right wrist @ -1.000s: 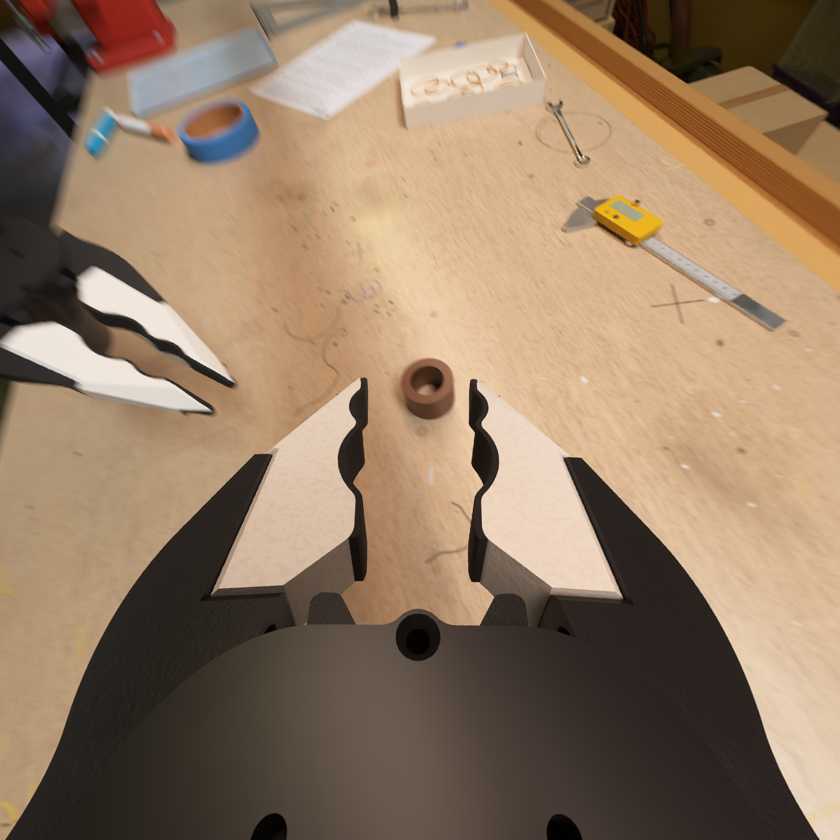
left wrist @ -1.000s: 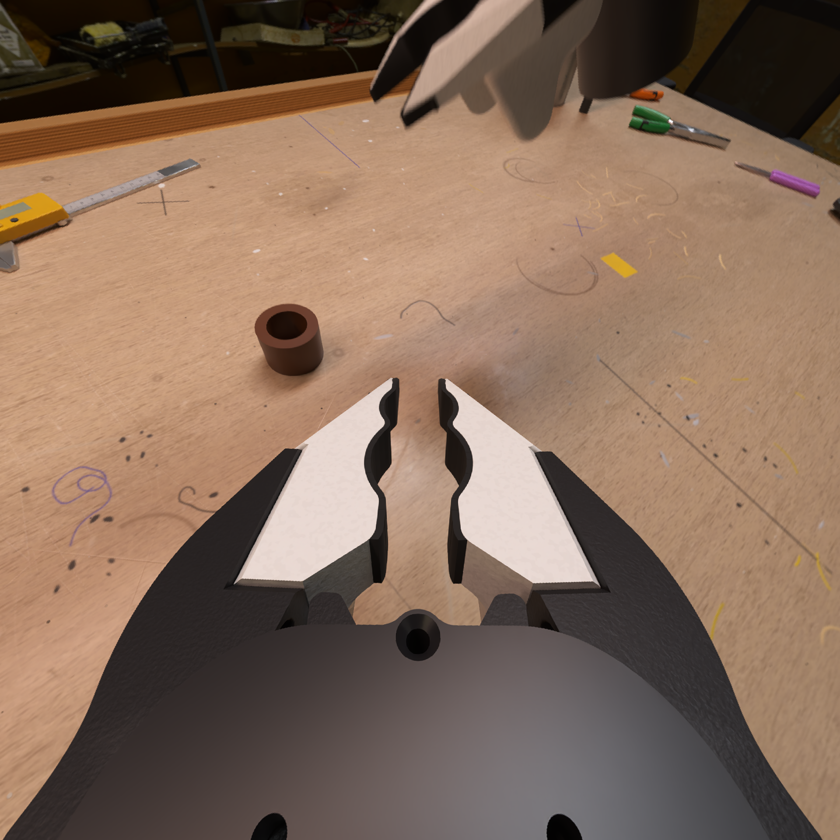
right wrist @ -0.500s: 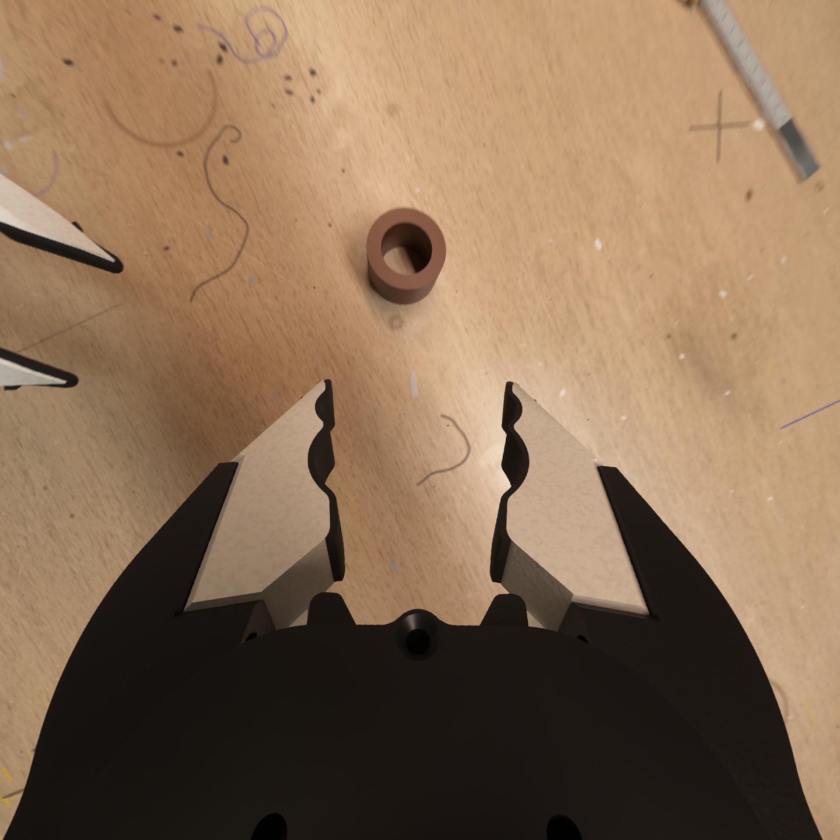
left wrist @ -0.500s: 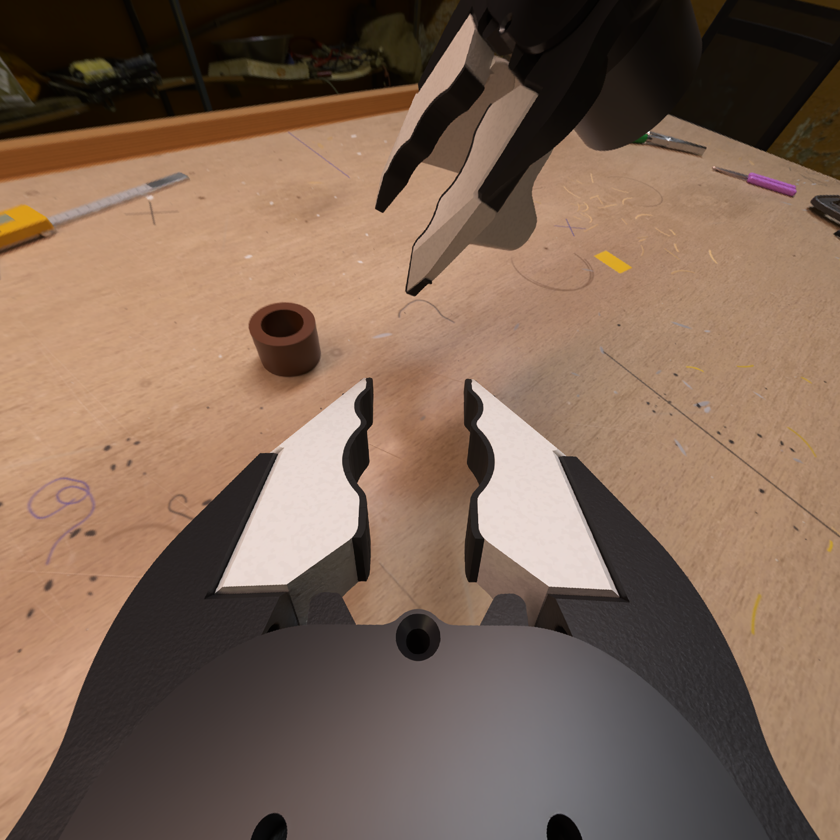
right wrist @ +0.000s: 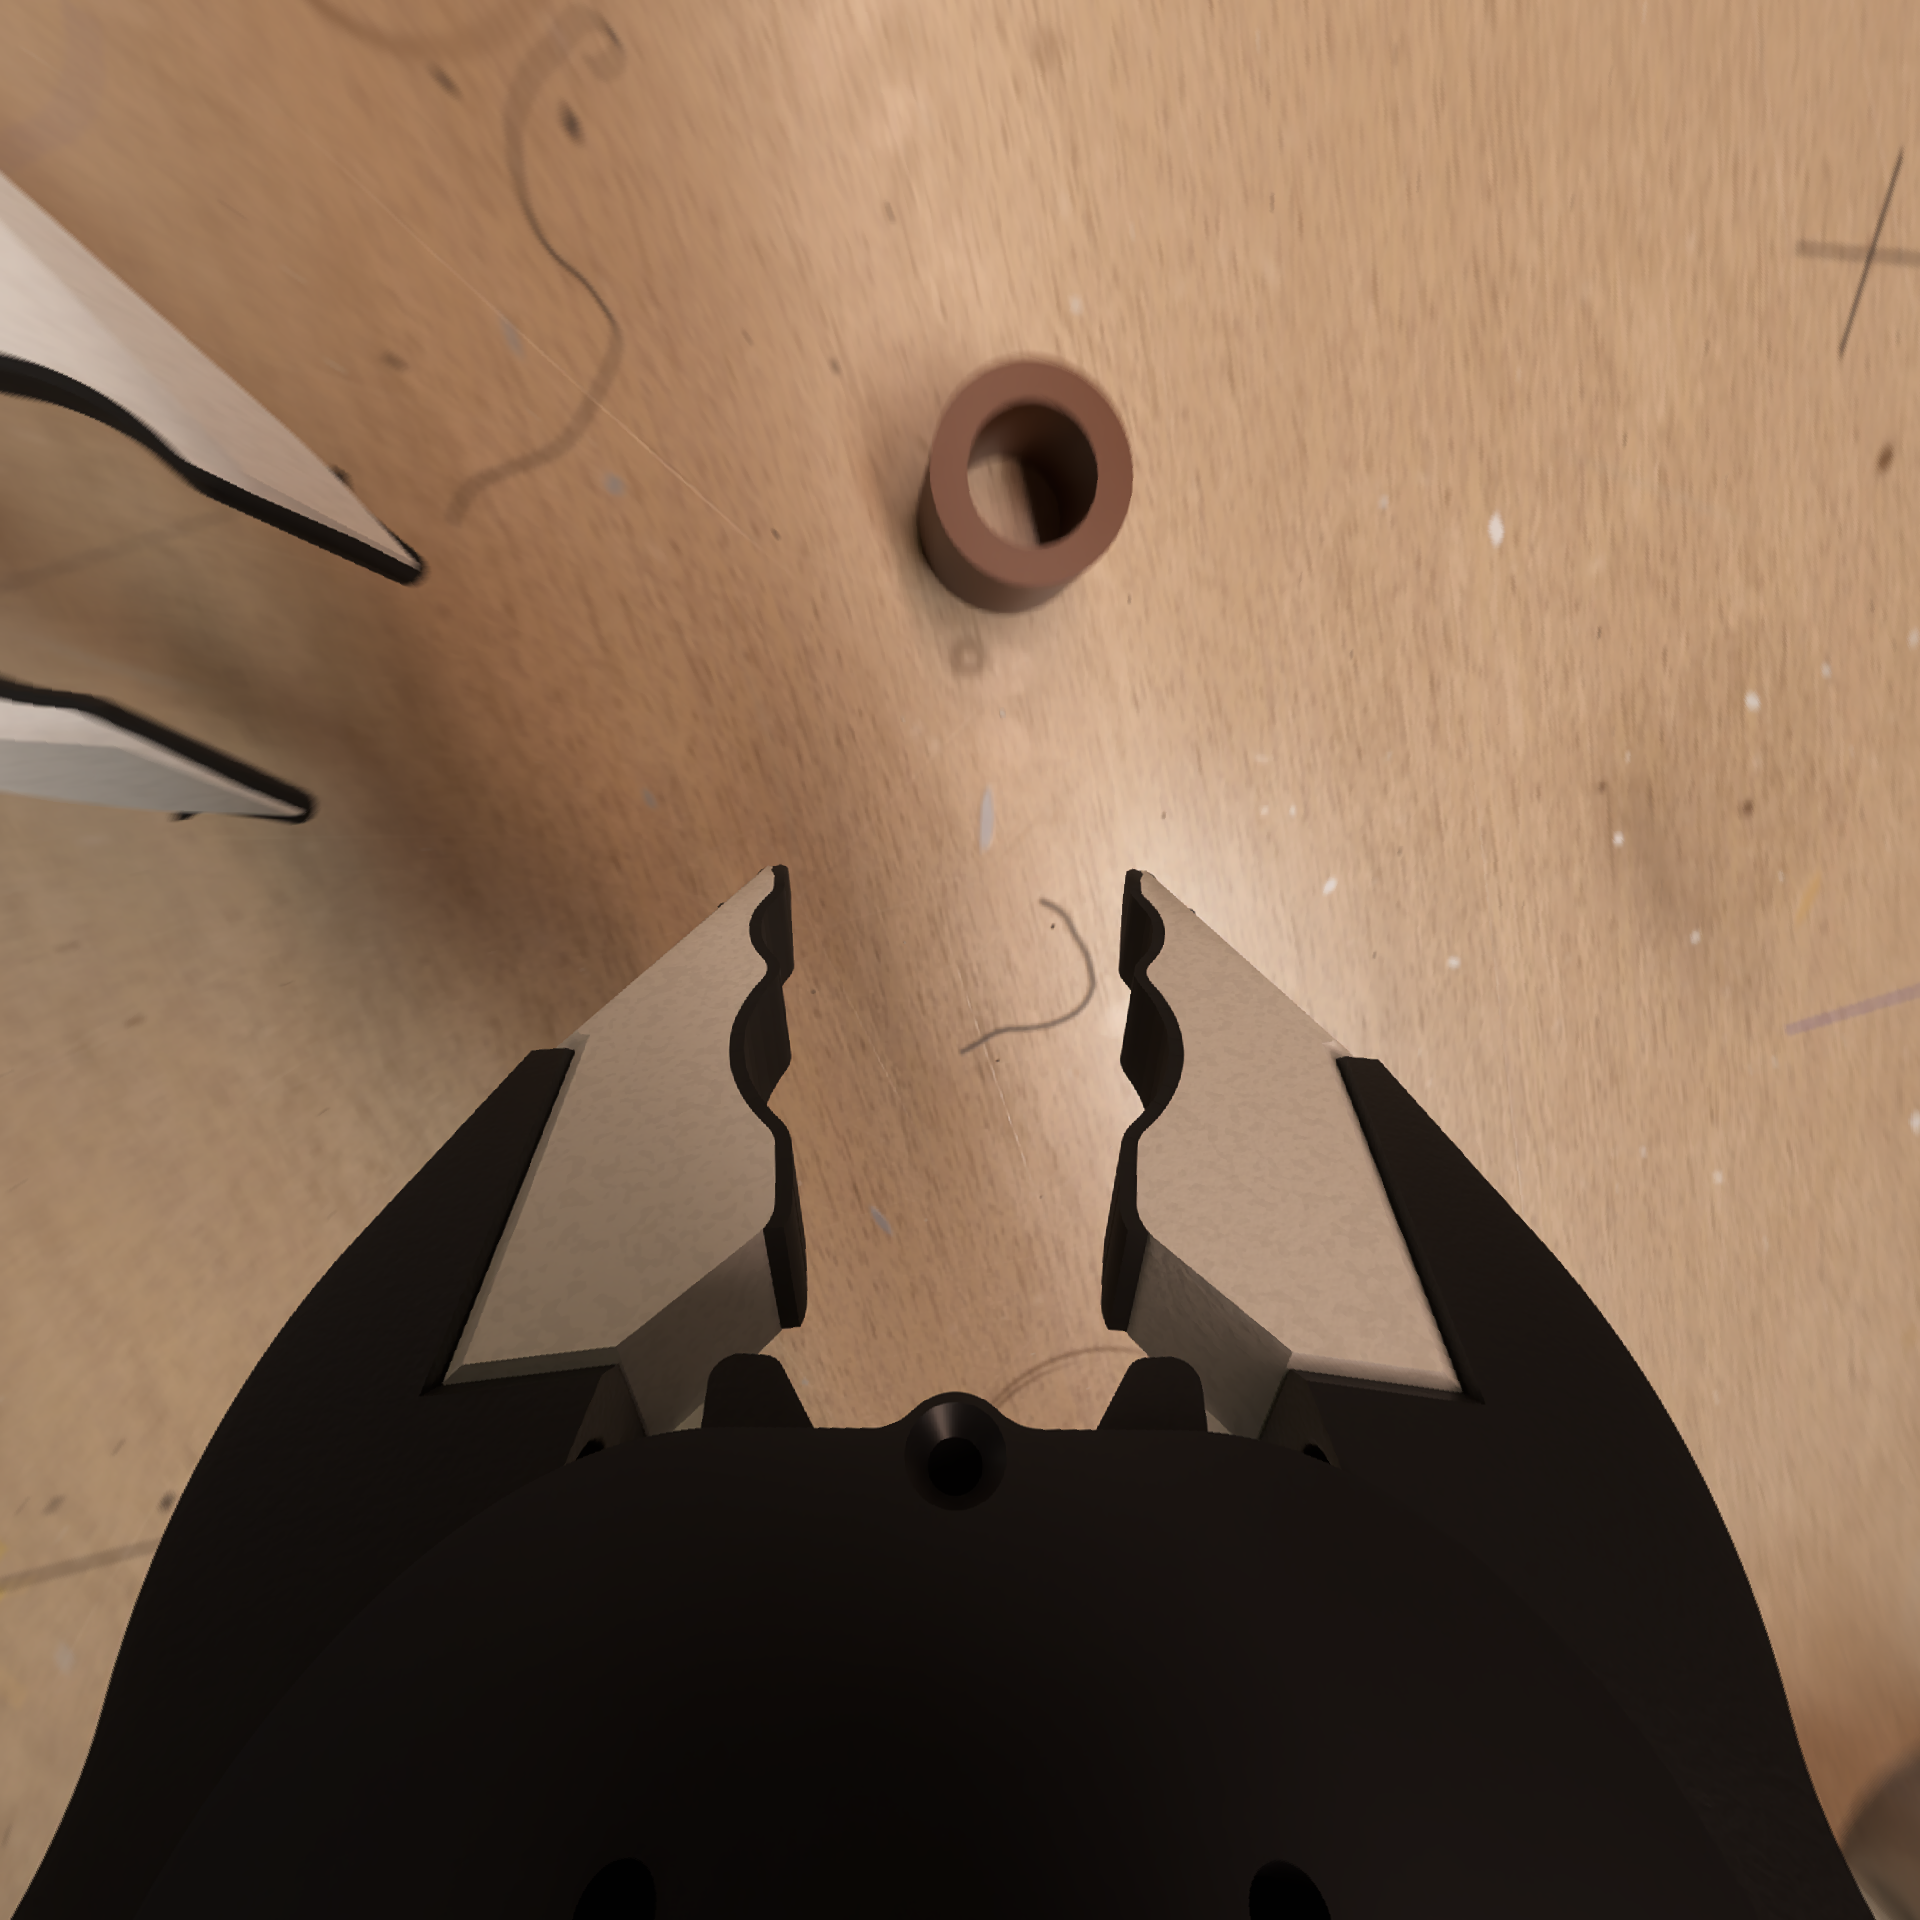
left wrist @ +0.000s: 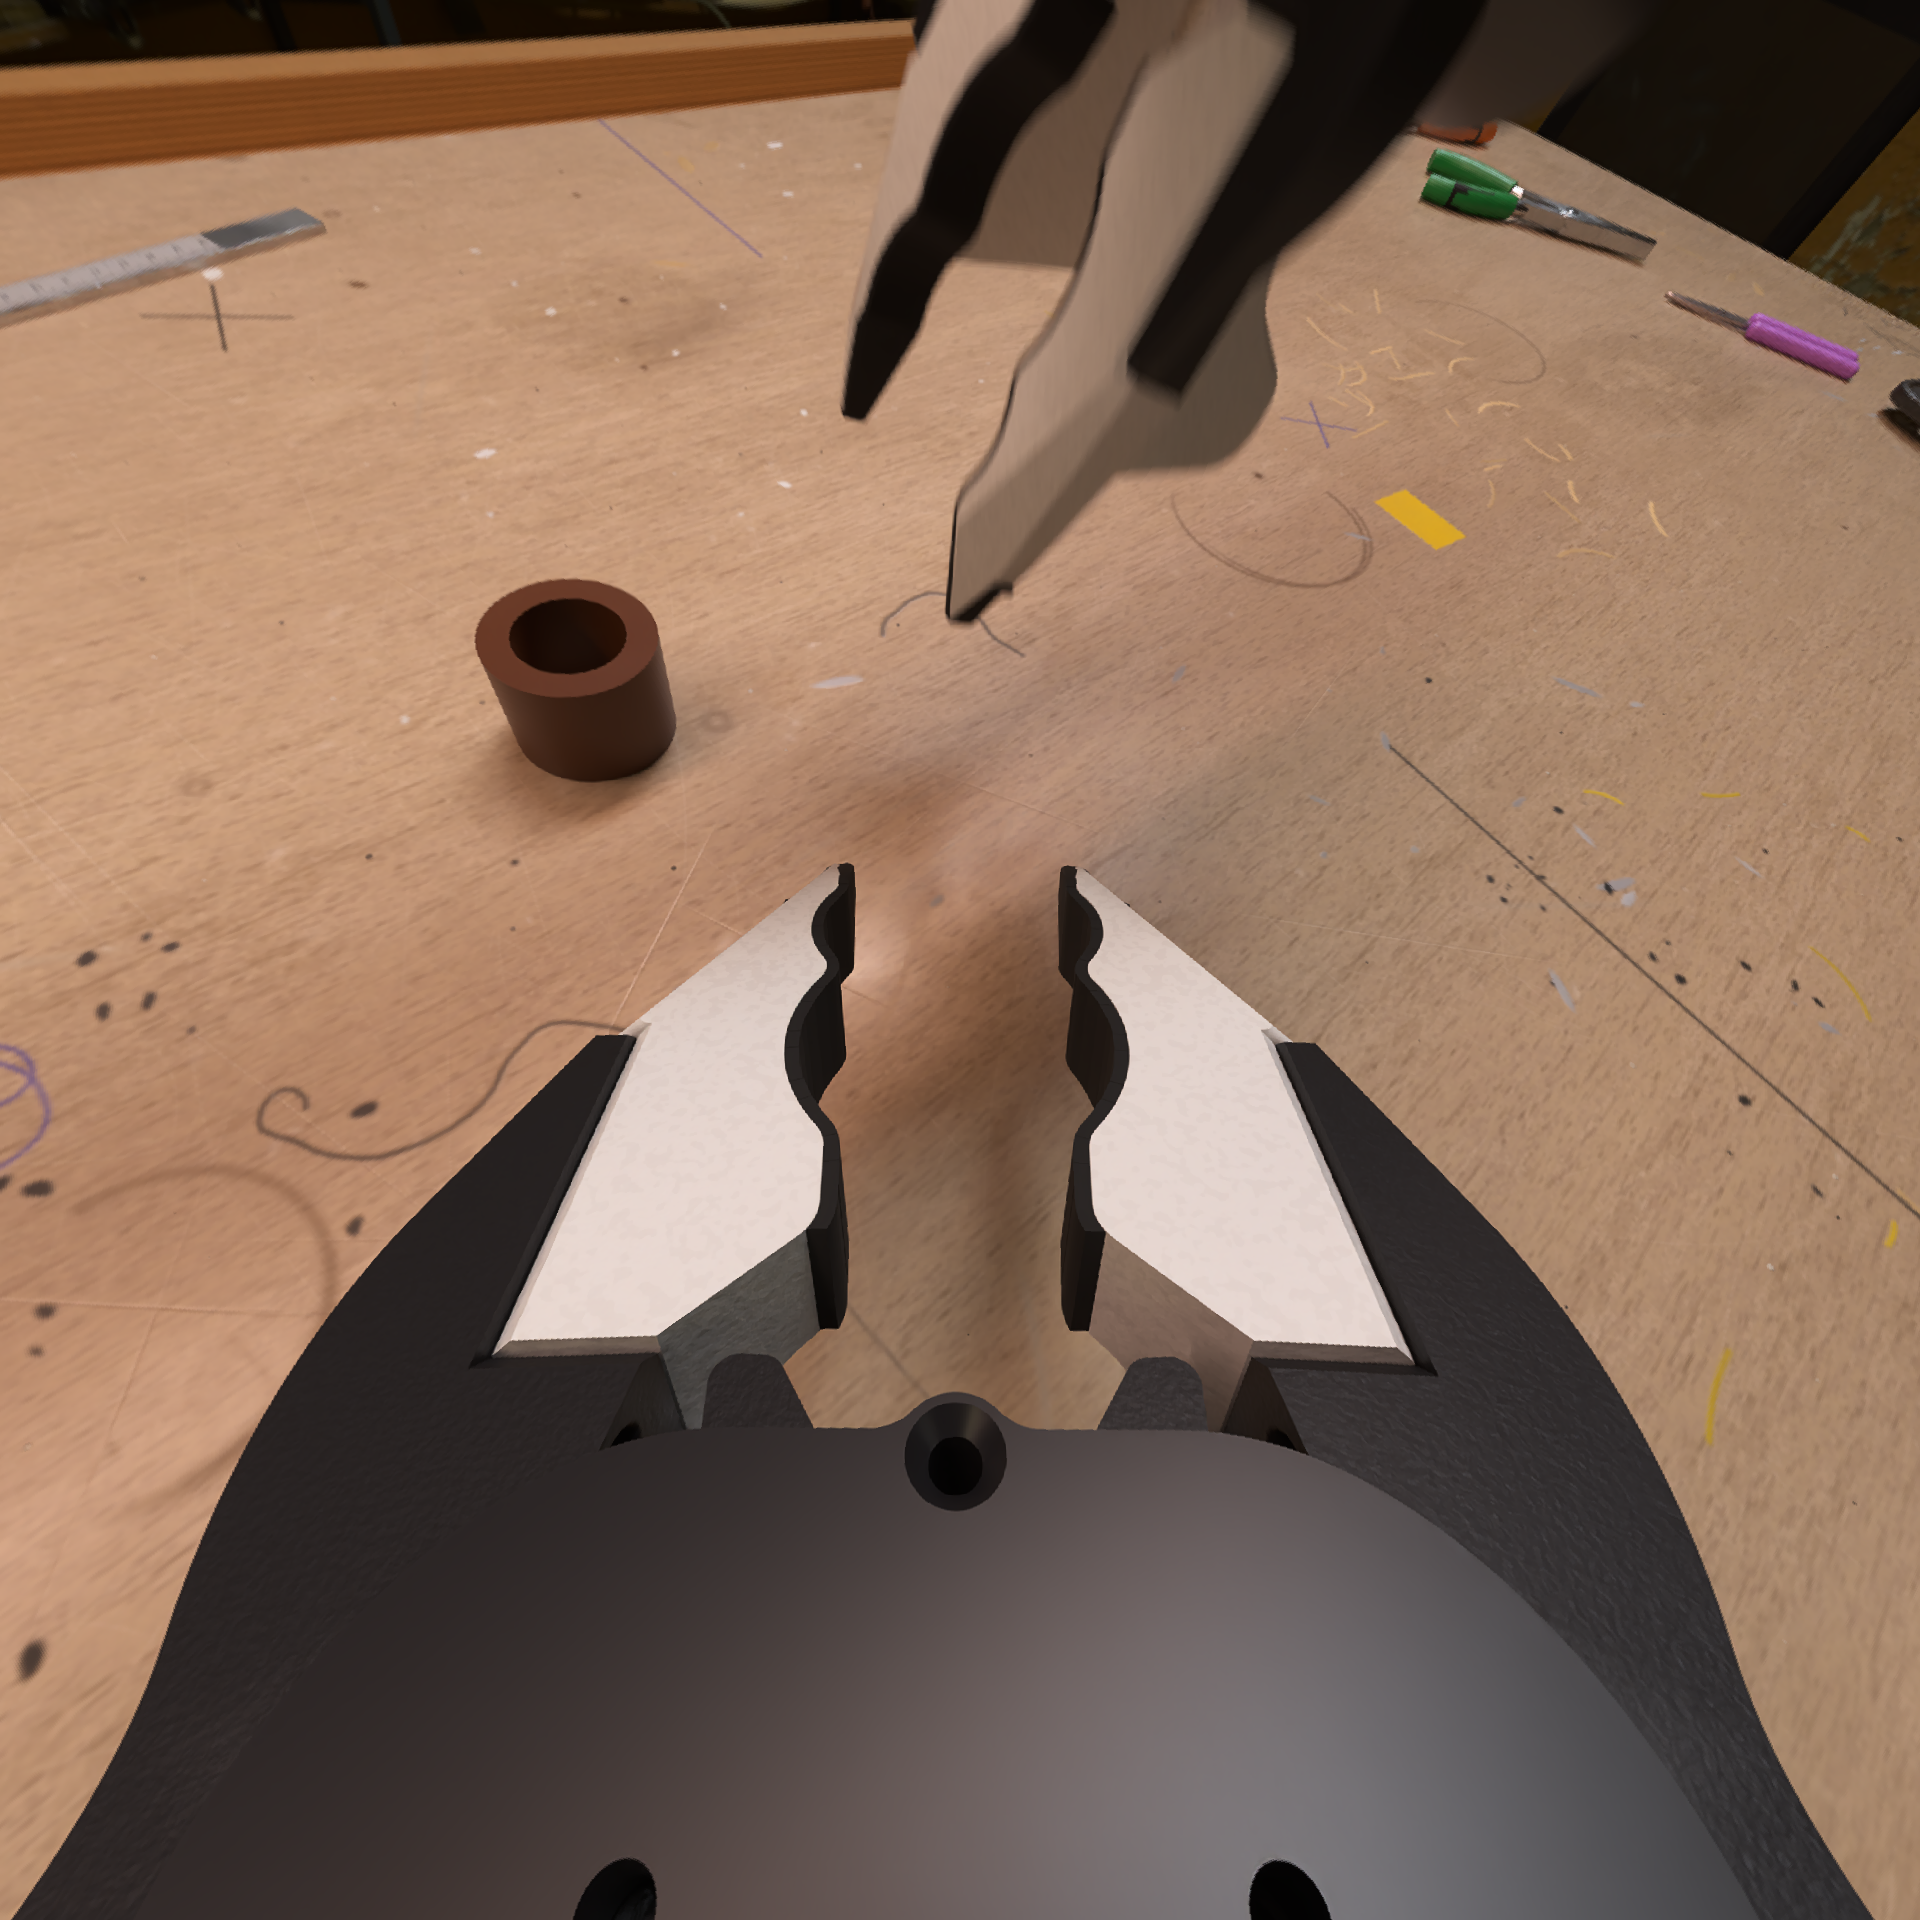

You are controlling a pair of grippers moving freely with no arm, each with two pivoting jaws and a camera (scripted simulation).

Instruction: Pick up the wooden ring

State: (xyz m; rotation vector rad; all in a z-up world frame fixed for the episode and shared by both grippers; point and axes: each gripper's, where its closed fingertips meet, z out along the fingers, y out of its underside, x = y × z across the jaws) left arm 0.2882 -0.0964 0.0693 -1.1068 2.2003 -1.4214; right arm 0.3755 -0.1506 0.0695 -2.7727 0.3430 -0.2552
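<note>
1. The wooden ring (right wrist: 1023, 483), a short dark-brown sleeve, stands on its end on the worktop (right wrist: 1455, 623), its bore facing up, touched by nothing.

2. My right tongs (right wrist: 954, 883) hang above it, pointing almost straight down, jaws released and empty. The ring sits ahead of the tips, close to the line of the gap but apart from both fingers.

3. My left tongs (left wrist: 954, 883) are low over the worktop, jaws parted and holding nothing. From that side the ring (left wrist: 574, 675) lies ahead and off to the left, outside the gap.

4. In the left wrist view the right tongs (left wrist: 925, 499) show from the far side, blurred, tips angled down toward the board just right of the ring. In the right wrist view the left tongs' fingers (right wrist: 208, 447) enter from the left edge, well apart from the ring.

5. I judge the step in hand to be the approach: neither pair has closed on anything, and the right pair looks the better placed.

6. The next move, as I read it, calls for carrying the right tongs forward until the ring sits between the fingers, lowering them past its rim, then closing across its outer wall.

7. Farther out lie a steel ruler (left wrist: 156, 265), green-handled pliers (left wrist: 1527, 208) and a purple-handled tool (left wrist: 1787, 343), all clear of the work.
</note>
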